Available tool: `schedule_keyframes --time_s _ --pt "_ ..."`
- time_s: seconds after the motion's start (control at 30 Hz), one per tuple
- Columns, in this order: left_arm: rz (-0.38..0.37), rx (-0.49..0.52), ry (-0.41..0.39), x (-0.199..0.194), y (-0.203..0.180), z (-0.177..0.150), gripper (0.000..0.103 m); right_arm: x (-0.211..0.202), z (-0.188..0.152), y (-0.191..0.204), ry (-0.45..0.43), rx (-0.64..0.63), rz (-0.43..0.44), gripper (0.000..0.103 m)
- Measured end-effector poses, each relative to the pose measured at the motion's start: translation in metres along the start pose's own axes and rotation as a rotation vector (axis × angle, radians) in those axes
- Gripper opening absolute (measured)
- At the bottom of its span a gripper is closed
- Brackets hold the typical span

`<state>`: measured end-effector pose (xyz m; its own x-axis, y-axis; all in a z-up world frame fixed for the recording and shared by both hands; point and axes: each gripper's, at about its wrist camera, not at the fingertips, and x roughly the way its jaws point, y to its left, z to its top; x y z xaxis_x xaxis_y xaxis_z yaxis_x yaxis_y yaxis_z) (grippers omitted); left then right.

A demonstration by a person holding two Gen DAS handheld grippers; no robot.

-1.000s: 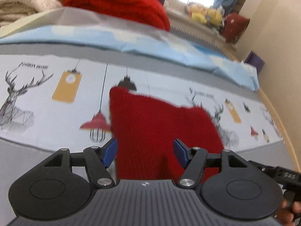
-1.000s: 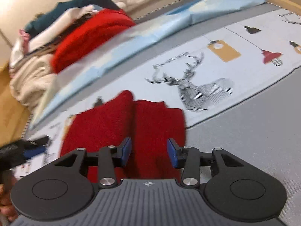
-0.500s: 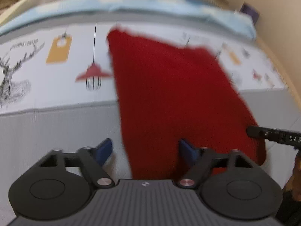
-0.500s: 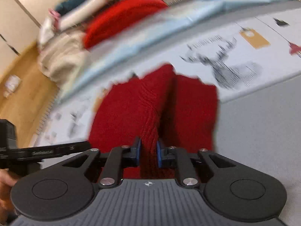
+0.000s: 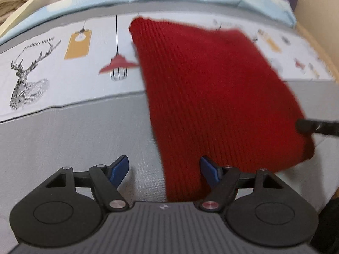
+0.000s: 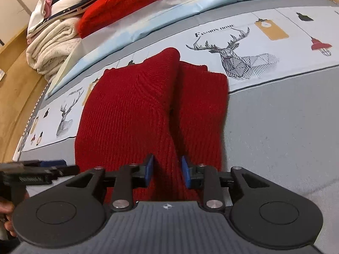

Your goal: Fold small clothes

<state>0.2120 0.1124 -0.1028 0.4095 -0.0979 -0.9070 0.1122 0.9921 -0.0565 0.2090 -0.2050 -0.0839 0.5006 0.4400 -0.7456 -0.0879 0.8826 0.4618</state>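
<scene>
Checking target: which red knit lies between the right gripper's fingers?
The flat red garment on the deer-print sheet, not the red knit on the far pile.

I see the red knit (image 6: 131, 114) lying folded on the bed, a raised crease running down its middle.

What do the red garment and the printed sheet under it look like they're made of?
Red garment: looks like a thick rib knit, probably wool or acrylic; matte, with visible vertical ribs and a soft, bulky fold. Printed sheet: looks like thin woven cotton or polyester; smooth, flat, matte, with crisp deer and lamp prints. The exact fibres cannot be told.
</scene>
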Motion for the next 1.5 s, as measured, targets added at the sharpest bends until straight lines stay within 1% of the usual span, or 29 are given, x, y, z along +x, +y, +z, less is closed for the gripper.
schedule_keyframes --time_s 0.07,0.13,0.27,0.3,0.4,0.43,0.47,0.5,0.57,0.63,0.7,0.73,0.77,0.8,0.83,0.9,0.93,1.0,1.07,1.17,1.23,1.33,1.4,1.43,1.47,1.5 --pt "0.015 0.009 -0.015 0.0 -0.003 -0.002 0.08 0.0 -0.002 -0.001 0.012 0.009 -0.005 0.035" --pt "0.029 0.016 -0.029 -0.004 -0.005 -0.004 0.08 -0.003 -0.003 0.0 0.016 0.003 -0.013 0.036" --pt "0.045 0.016 -0.035 -0.008 -0.006 -0.007 0.08 -0.007 -0.006 0.006 0.024 -0.066 -0.05 0.039" --pt "0.048 0.015 -0.035 -0.008 -0.007 -0.008 0.08 -0.004 -0.008 0.006 0.045 -0.082 -0.075 0.04" --pt "0.068 0.016 -0.05 -0.014 -0.008 -0.01 0.08 0.011 -0.017 0.002 0.145 -0.115 -0.183 0.046" --pt "0.083 0.017 -0.057 -0.016 -0.009 -0.011 0.08 0.011 -0.019 0.001 0.149 -0.115 -0.193 0.049" --pt "0.101 0.021 -0.065 -0.019 -0.012 -0.011 0.08 0.008 -0.019 0.002 0.137 -0.115 -0.192 0.05" --pt "0.124 0.026 -0.079 -0.023 -0.014 -0.012 0.08 0.004 -0.018 0.004 0.121 -0.122 -0.192 0.05" --pt "0.169 0.025 -0.116 -0.036 -0.02 -0.015 0.085 -0.01 -0.018 0.012 0.058 -0.161 -0.206 0.05" --pt "0.187 0.015 -0.165 -0.055 -0.027 -0.02 0.086 -0.027 -0.02 0.021 -0.019 -0.212 -0.235 0.051" --pt "0.204 0.014 -0.203 -0.072 -0.033 -0.026 0.091 -0.045 -0.022 0.029 -0.1 -0.25 -0.255 0.059" --pt "0.214 0.013 -0.234 -0.082 -0.037 -0.03 0.093 -0.057 -0.023 0.032 -0.144 -0.263 -0.256 0.067" --pt "0.223 0.012 -0.271 -0.094 -0.041 -0.035 0.093 -0.069 -0.025 0.035 -0.189 -0.271 -0.256 0.071" --pt "0.229 0.012 -0.297 -0.103 -0.044 -0.04 0.093 -0.08 -0.028 0.038 -0.229 -0.273 -0.253 0.073" --pt "0.231 0.008 -0.319 -0.113 -0.048 -0.046 0.093 -0.093 -0.033 0.041 -0.27 -0.27 -0.246 0.076" --pt "0.221 -0.007 -0.36 -0.131 -0.054 -0.059 0.093 -0.112 -0.046 0.045 -0.316 -0.265 -0.25 0.083" --pt "0.215 -0.015 -0.391 -0.142 -0.057 -0.069 0.093 -0.119 -0.051 0.046 -0.332 -0.263 -0.256 0.086" --pt "0.212 -0.026 -0.445 -0.159 -0.063 -0.089 0.093 -0.133 -0.064 0.051 -0.359 -0.264 -0.26 0.089" --pt "0.188 -0.037 -0.486 -0.173 -0.069 -0.11 0.093 -0.145 -0.079 0.055 -0.379 -0.278 -0.271 0.093" --pt "0.195 -0.079 -0.488 -0.183 -0.077 -0.13 0.093 -0.155 -0.102 0.056 -0.392 -0.295 -0.297 0.095" --pt "0.182 -0.101 -0.49 -0.182 -0.08 -0.141 0.093 -0.157 -0.112 0.055 -0.387 -0.273 -0.312 0.095" --pt "0.168 -0.12 -0.44 -0.163 -0.084 -0.153 0.093 -0.154 -0.121 0.049 -0.354 -0.227 -0.295 0.095" --pt "0.194 -0.137 -0.37 -0.148 -0.087 -0.156 0.093 -0.146 -0.123 0.051 -0.334 -0.241 -0.303 0.095" --pt "0.185 -0.154 -0.353 -0.145 -0.087 -0.154 0.093 -0.142 -0.123 0.053 -0.328 -0.25 -0.304 0.095" --pt "0.165 -0.162 -0.36 -0.144 -0.087 -0.152 0.093 -0.139 -0.123 0.054 -0.322 -0.258 -0.305 0.095" --pt "0.166 -0.156 -0.375 -0.144 -0.088 -0.15 0.093 -0.135 -0.123 0.056 -0.313 -0.264 -0.305 0.095"
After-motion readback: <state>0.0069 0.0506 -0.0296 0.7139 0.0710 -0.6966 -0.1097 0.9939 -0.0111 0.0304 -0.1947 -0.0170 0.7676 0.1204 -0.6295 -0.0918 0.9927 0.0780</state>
